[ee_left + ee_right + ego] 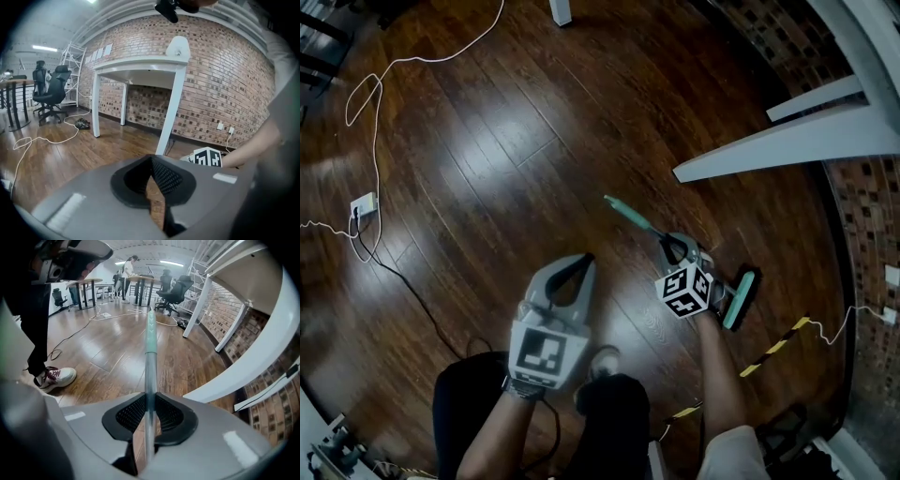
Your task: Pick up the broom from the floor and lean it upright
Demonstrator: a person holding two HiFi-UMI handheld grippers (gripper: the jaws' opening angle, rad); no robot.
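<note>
The broom has a silver handle (150, 343) with a teal end (617, 207) and a teal head (742, 298). In the head view it hangs slanted above the wooden floor, head low at the right, handle end pointing up-left. My right gripper (677, 249) is shut on the handle near the head; in the right gripper view the handle runs straight out between the pads (131, 414). My left gripper (574, 272) is to the left of the broom, apart from it, jaws together with nothing between them (152, 164).
A white table (787, 141) stands at the right against a brick wall (862, 216). White cables (375, 94) and a floor socket (363, 204) lie at the left. Yellow-black tape (773, 349) crosses the floor near my shoe (602, 361). Office chairs (51, 91) stand far off.
</note>
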